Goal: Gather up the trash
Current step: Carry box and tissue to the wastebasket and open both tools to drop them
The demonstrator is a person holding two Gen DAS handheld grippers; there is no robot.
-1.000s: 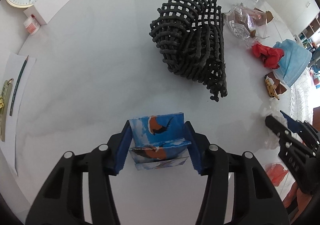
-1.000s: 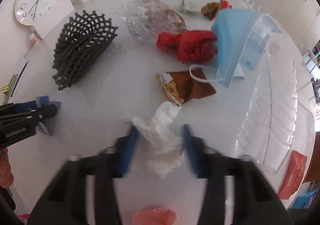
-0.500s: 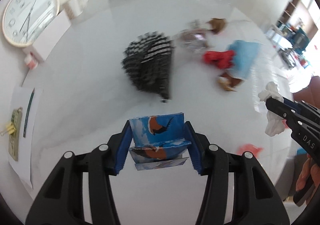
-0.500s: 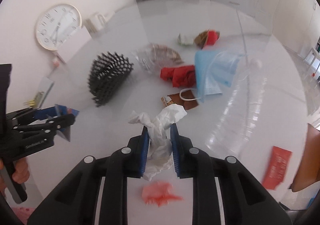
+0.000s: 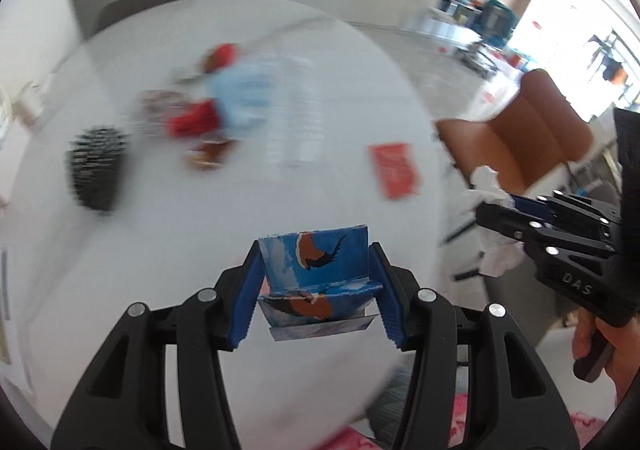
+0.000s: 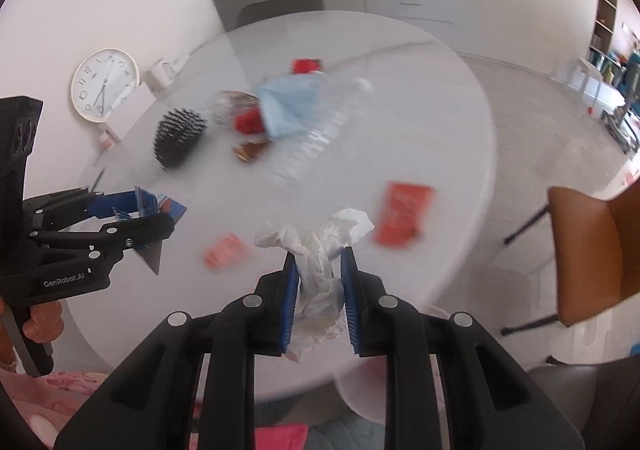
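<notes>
1. Above the near edge of the white table (image 6: 460, 122), my left gripper (image 5: 316, 286) tilts steeply down, pads clamped on a folded blue wrapper (image 5: 316, 274) with a bird print.
2. My right gripper (image 6: 318, 298) angles down beside it, pads pinching a crumpled white tissue (image 6: 320, 246).
3. Both pieces hang clear of the tabletop.

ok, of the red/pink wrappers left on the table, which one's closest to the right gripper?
The small pink wrapper, just left of the right gripper. The larger red packet lies farther off, to the right.
</notes>
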